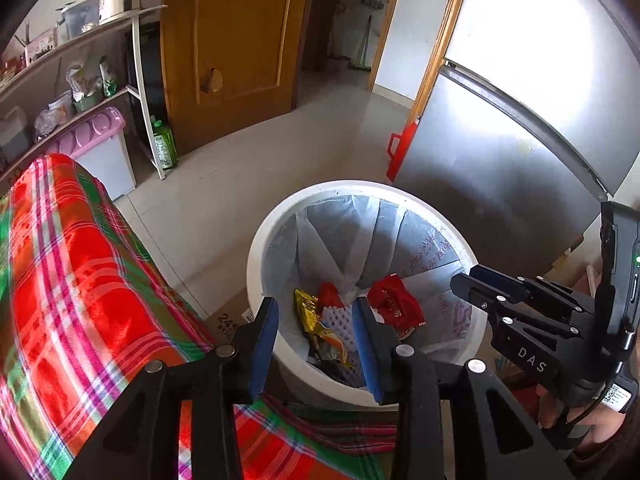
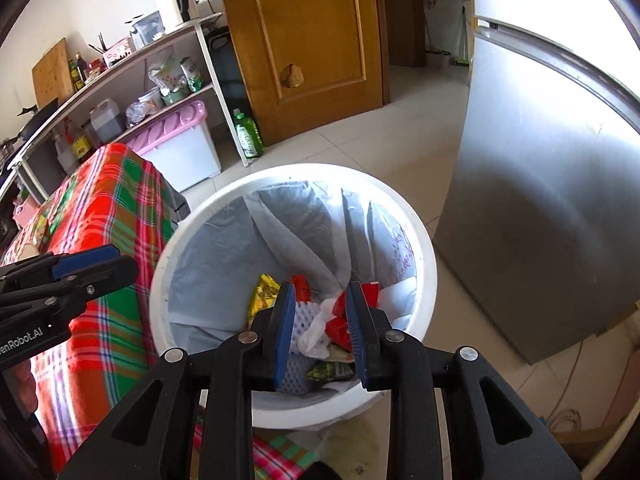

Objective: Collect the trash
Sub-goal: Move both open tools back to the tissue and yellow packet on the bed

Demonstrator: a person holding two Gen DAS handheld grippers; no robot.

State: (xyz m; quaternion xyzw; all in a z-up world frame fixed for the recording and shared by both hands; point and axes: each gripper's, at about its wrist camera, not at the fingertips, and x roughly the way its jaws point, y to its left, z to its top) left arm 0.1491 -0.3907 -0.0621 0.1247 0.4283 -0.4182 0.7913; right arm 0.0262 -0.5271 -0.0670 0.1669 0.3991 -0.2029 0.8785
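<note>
Done: wrappers (image 2: 340, 320) lie in the white bin (image 2: 192, 216), below both tongs.
Left gripper (image 1: 316, 344): part open, empty.
Right gripper (image 2: 320, 328): part open, empty.
Left: no loose trash visible.

A kitchen with a pale tiled floor (image 2: 360, 144) and white walls. A closed brown wooden door (image 2: 308, 40) stands beside an open doorway. Grey open shelves (image 2: 120, 80) line the left wall, crowded with bottles and boxes. A tall silver steel refrigerator (image 2: 540, 200) reflects bright daylight at right.
</note>
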